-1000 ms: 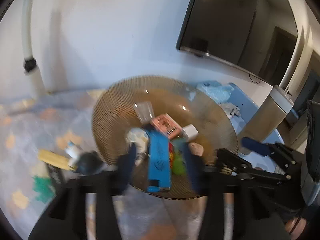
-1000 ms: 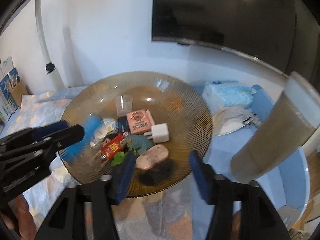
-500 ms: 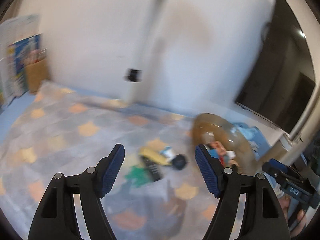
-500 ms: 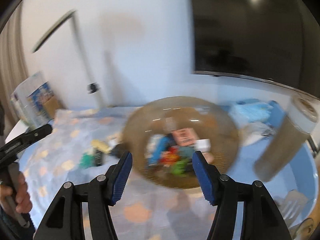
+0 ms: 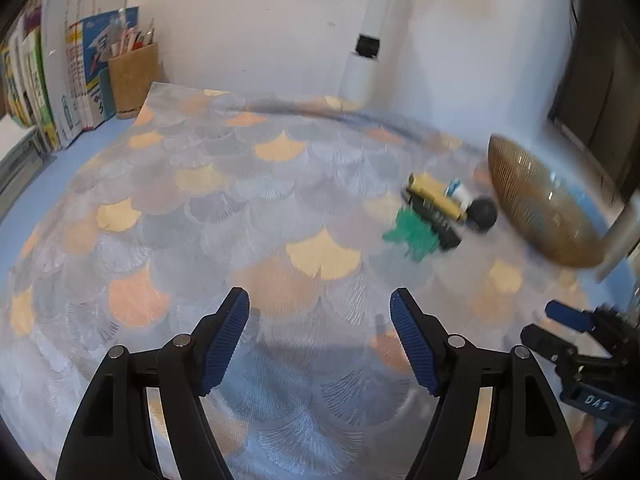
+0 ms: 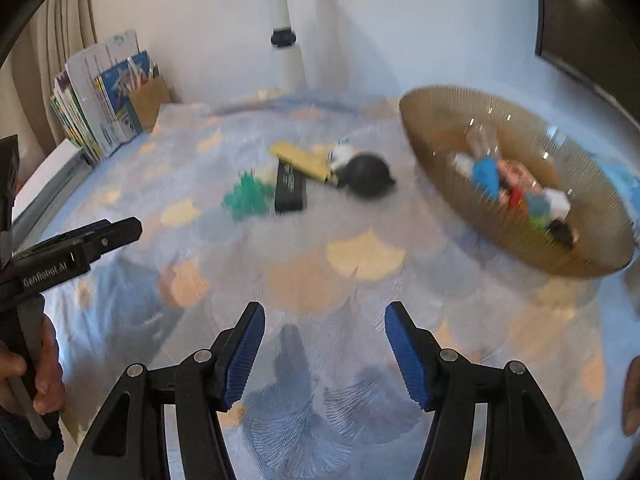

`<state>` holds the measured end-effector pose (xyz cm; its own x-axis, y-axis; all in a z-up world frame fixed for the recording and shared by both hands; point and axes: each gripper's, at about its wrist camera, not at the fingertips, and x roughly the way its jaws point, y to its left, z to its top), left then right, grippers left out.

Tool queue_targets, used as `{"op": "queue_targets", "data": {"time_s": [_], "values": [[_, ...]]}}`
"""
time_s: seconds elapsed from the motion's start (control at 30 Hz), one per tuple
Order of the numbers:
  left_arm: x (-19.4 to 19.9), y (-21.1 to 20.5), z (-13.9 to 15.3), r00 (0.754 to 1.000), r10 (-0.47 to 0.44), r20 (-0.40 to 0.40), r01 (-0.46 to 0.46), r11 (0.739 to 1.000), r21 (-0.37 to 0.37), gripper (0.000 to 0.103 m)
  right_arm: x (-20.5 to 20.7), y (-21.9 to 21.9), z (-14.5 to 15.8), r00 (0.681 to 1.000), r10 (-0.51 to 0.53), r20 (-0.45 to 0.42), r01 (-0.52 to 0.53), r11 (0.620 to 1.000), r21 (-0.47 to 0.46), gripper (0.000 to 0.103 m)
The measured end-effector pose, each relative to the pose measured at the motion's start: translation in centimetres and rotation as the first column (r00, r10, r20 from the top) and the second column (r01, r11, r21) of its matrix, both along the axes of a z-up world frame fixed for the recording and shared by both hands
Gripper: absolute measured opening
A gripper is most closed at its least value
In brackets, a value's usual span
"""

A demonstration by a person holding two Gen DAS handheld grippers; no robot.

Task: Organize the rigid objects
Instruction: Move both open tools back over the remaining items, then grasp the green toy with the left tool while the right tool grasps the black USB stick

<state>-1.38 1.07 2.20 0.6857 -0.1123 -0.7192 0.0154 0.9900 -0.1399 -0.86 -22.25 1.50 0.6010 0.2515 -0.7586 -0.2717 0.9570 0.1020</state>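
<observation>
Both our tongs stand apart, holding nothing. Loose pile sits on the cloth at one o'clock of the left gripper (image 5: 320,336), eleven o'clock of the right gripper (image 6: 324,348). Black box (image 6: 291,187) points away; bowl (image 6: 440,152) beyond. Neither clearly nearer.

My left gripper (image 5: 320,340) hangs over the scale-patterned cloth (image 5: 240,216) with its blue pads spread and nothing between them. Ahead of it and off to the right lies a small huddle of things: a green toy (image 5: 412,234), a black box (image 5: 438,220) touching it, a yellow box (image 5: 434,196) across that, and a dark ball (image 5: 482,214) just beyond. Farther right sits the ribbed amber bowl (image 5: 536,208), blurred. The right gripper (image 5: 576,340) shows low at my right. Far ahead to the left, books (image 5: 76,76) lean by the wall.
</observation>
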Motion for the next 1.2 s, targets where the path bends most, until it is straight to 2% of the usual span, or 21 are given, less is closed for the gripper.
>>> {"op": "queue_targets", "data": {"time_s": [0.1,0.17,0.3,0.47,0.6,0.7,0.77,0.83,0.87,0.93,1.0,1.07,1.2], "values": [[0.1,-0.7,-0.9,1.0,-0.009,-0.023,0.01,0.999,0.032,0.071,0.0,0.4,-0.9,1.0,0.001,-0.001,-0.001,1.0,-0.009,0.061],[-0.3,-1.2,-0.8,1.0,-0.009,-0.006,0.01,0.998,0.061,0.071,0.1,0.6,-1.6,1.0,-0.005,-0.015,0.005,1.0,-0.02,0.061],[-0.8,-2.1,-0.7,0.999,-0.028,0.022,0.025,0.994,0.107,0.072,-0.1,0.8,-1.5,1.0,-0.002,0.003,0.003,0.999,-0.039,0.061],[-0.6,-2.5,-0.8,1.0,-0.028,0.008,0.027,0.991,0.134,0.072,0.0,0.9,-1.7,1.0,-0.008,-0.007,0.008,0.999,-0.05,0.061],[-0.4,-2.4,-0.8,0.999,-0.032,0.0,0.032,0.992,0.123,0.072,0.0,1.1,-1.6,1.0,-0.009,-0.006,0.008,0.998,-0.056,0.061],[0.1,-2.6,-1.1,0.993,-0.11,-0.052,0.114,0.99,0.083,0.072,0.5,0.8,-1.6,1.0,-0.009,-0.029,0.008,0.999,-0.036,0.061],[0.8,-2.8,-1.0,0.979,-0.175,-0.103,0.178,0.984,0.024,0.072,1.2,0.1,-1.1,0.996,0.011,-0.085,-0.006,0.998,0.059,0.061],[1.5,-3.1,-0.5,0.968,-0.221,-0.115,0.222,0.975,-0.004,0.072,2.3,-0.8,-0.4,0.991,0.024,-0.13,-0.003,0.987,0.158,0.06],[2.2,-3.5,0.1,0.964,-0.244,-0.108,0.245,0.969,-0.007,0.072,3.2,-1.2,0.2,0.989,0.022,-0.146,0.005,0.984,0.18,0.058],[3.4,-4.0,0.5,0.956,-0.274,-0.104,0.275,0.961,-0.012,0.072,4.2,-1.0,1.1,0.99,0.011,-0.139,0.011,0.987,0.158,0.054],[5.5,-4.6,0.3,0.948,-0.297,-0.117,0.295,0.955,-0.037,0.072,5.4,-0.5,1.9,0.996,-0.004,-0.09,0.013,0.995,0.096,0.052],[7.3,-5.4,-0.4,0.944,-0.302,-0.132,0.299,0.953,-0.045,0.071,6.5,0.1,1.9,0.996,0.015,-0.089,-0.007,0.995,0.097,0.048],[9.2,-6.3,-1.3,0.943,-0.301,-0.139,0.304,0.953,0.005,0.067,8.2,1.6,1.3,0.995,0.051,-0.084,-0.045,0.996,0.071,0.048]]}}
